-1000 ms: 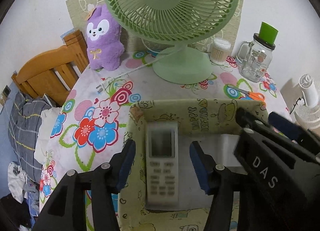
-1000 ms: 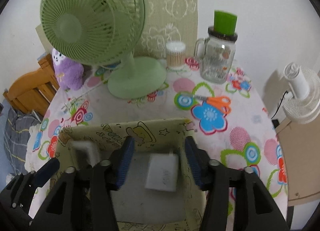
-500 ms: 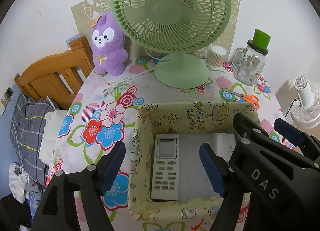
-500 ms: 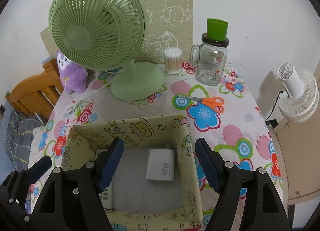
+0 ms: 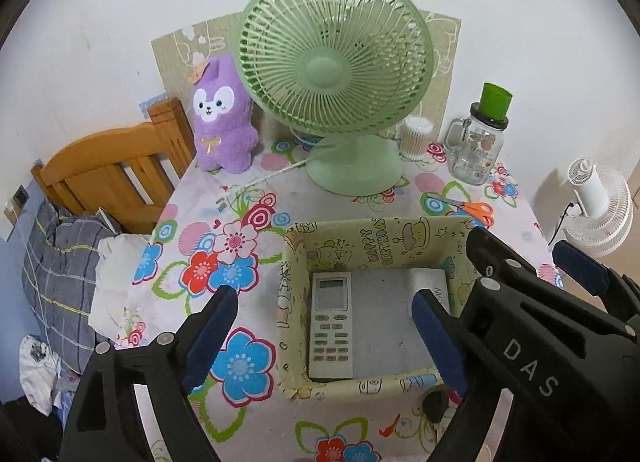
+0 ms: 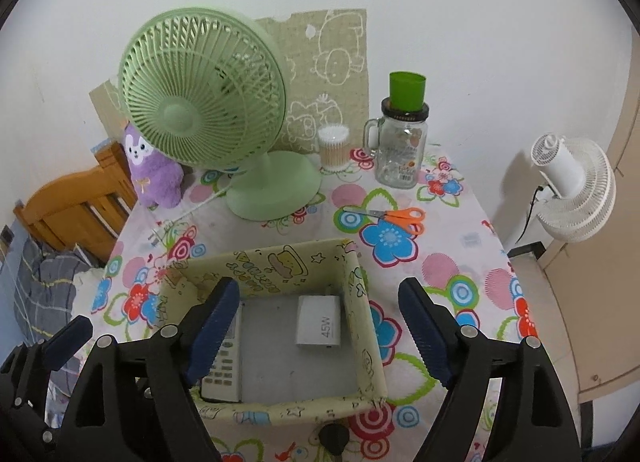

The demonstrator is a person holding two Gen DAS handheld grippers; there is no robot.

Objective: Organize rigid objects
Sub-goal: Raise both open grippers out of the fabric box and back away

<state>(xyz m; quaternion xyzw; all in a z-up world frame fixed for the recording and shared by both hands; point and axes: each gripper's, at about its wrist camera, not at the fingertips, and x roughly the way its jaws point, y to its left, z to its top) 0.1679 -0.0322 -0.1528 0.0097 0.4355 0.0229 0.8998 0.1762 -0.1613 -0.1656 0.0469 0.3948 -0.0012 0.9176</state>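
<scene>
A yellow cartoon-print box point(image 5: 376, 229) point(image 6: 280, 262) stands on the flowered table. Inside it, a white remote control point(image 5: 331, 326) point(image 6: 224, 374) lies flat along the left wall. A white charger block point(image 5: 430, 282) point(image 6: 319, 320) lies near the right wall. My left gripper point(image 5: 323, 296) hovers above the box's left half, jaws opening, its pads touching nothing. My right gripper point(image 6: 318, 286) hangs over the right half, jaws also opening, with nothing gripped. The right gripper's black body hides part of the charger in the left wrist view.
Behind the box stand a green desk fan point(image 5: 336, 73), a purple plush toy point(image 5: 222, 121), a cotton-swab tub point(image 6: 333, 145) and a glass jar with a green cup on top point(image 6: 402, 145). Orange scissors point(image 6: 394, 217) lie at right. A white fan point(image 6: 572, 189) stands beyond the table's right edge.
Both grippers have risen and drawn back from the box while their jaws widened. The remote and the charger stay lying in the box.
</scene>
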